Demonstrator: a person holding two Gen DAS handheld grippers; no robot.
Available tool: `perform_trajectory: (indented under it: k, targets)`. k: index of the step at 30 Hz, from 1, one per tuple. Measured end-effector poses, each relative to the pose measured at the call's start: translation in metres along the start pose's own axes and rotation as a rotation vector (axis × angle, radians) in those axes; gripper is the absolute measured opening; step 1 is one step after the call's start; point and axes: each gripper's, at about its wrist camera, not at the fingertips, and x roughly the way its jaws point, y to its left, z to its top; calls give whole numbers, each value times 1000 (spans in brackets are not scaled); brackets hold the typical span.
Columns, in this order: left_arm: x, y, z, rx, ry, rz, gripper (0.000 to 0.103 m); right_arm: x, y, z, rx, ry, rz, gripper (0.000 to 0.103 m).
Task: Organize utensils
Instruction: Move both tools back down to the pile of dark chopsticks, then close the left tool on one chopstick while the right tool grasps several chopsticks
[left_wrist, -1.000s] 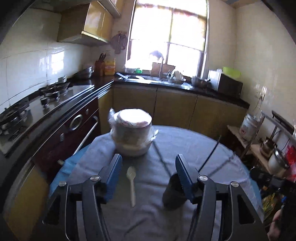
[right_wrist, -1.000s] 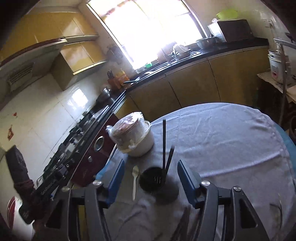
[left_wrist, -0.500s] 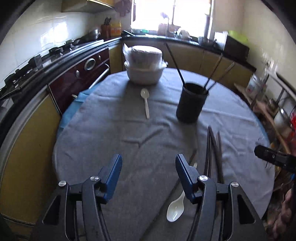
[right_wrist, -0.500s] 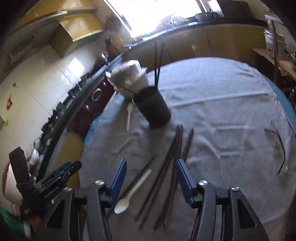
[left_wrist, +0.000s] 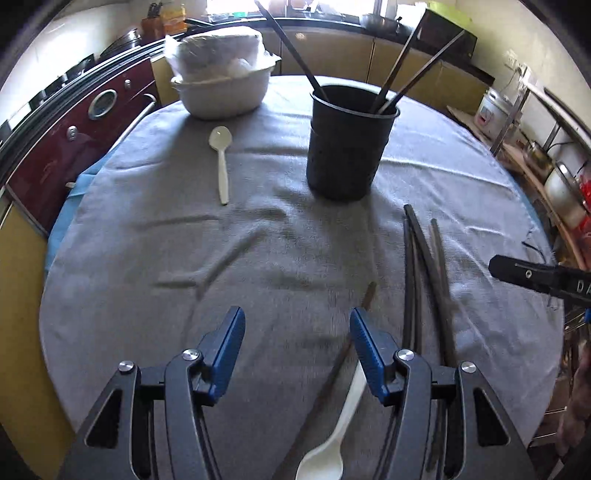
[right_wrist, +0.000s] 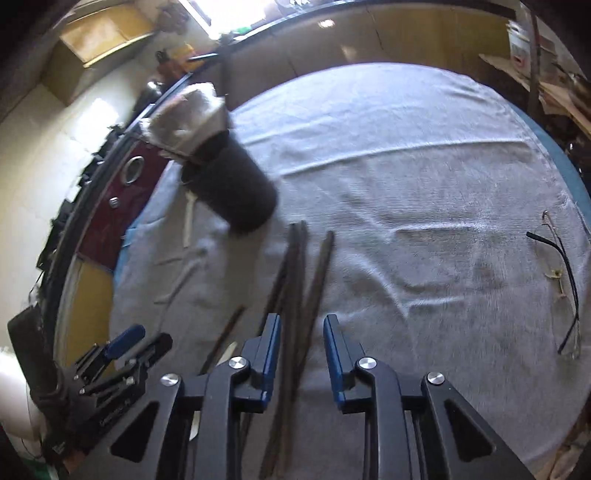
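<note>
A black utensil cup (left_wrist: 349, 144) holding three dark chopsticks stands on the grey cloth; it also shows in the right wrist view (right_wrist: 232, 188). A white spoon (left_wrist: 221, 162) lies left of it. Several dark chopsticks (left_wrist: 424, 266) lie loose on the cloth, and they show in the right wrist view (right_wrist: 299, 280). A second white spoon (left_wrist: 340, 424) lies beside a brown chopstick (left_wrist: 351, 347) near my left gripper (left_wrist: 297, 343), which is open and empty. My right gripper (right_wrist: 301, 347) is open, narrowed, with loose chopsticks lying between its fingers.
A wrapped white bowl (left_wrist: 221, 81) stands at the back left of the round table (left_wrist: 147, 258). Folded glasses (right_wrist: 561, 280) lie at the cloth's right side. A stove and cabinets run along the left.
Both grippers have pulled back and tilted down toward the near part of the table. The right gripper has narrowed and now sits over the loose chopsticks.
</note>
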Motion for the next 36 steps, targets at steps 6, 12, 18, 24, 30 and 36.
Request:
perform_trajectory:
  k: [6,12,18,24,30,36]
  targets:
    - [37,-14,7,29,92,-58,50,28,-17,21,44,42,2,25]
    - [45,-28,12,91,116,-79,46,52,-19,40,65,87,5,25]
    - [48,-35,14,163,132,-31,42,68,-9,53,44,119,-67,21]
    - [48,-7,20,104,149,14,18,73,-2,55,23,134,-122,14]
    - [48,-5,18,109,139,17,19,81,11,57,-8,160,-140,14]
    - [45,10,20,75,135,24,5,61,26,60,7,90,-24,16]
